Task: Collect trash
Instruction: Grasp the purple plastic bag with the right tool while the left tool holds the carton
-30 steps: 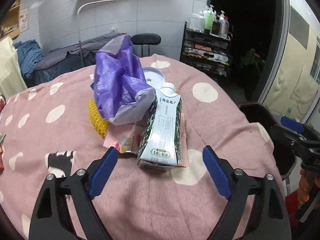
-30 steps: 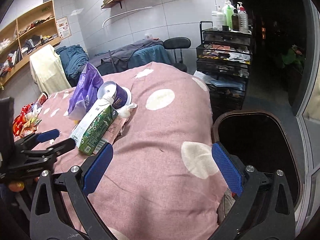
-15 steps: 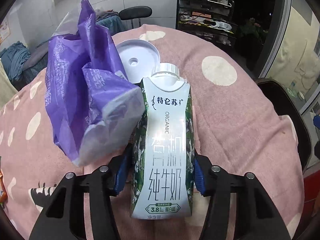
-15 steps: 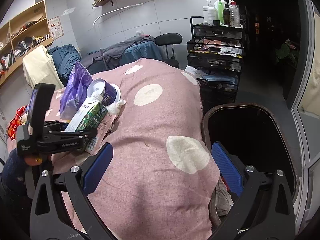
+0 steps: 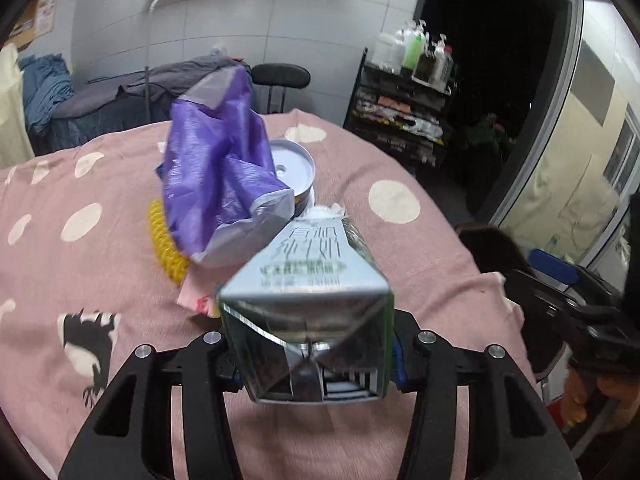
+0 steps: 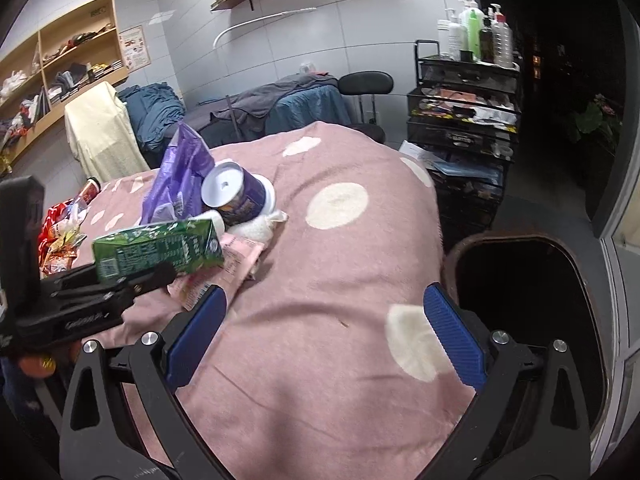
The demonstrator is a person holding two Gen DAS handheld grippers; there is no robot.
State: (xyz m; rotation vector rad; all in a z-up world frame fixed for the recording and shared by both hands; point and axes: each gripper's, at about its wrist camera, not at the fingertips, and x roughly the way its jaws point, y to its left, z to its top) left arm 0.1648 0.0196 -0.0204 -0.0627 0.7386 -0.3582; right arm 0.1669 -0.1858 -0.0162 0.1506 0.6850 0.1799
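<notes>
A pink polka-dot tablecloth [image 6: 352, 264] covers the table beside a dark open bin [image 6: 524, 280]. On it lie a purple plastic bag [image 5: 216, 184] and a tipped cup [image 6: 236, 196]. The left gripper [image 5: 316, 360], its jaws having just closed, clamps the green milk carton [image 5: 308, 320], lifted clear of the cloth. The right gripper [image 6: 324, 332] hangs spread wide, holding nothing, its 2 blue pads apart.
</notes>
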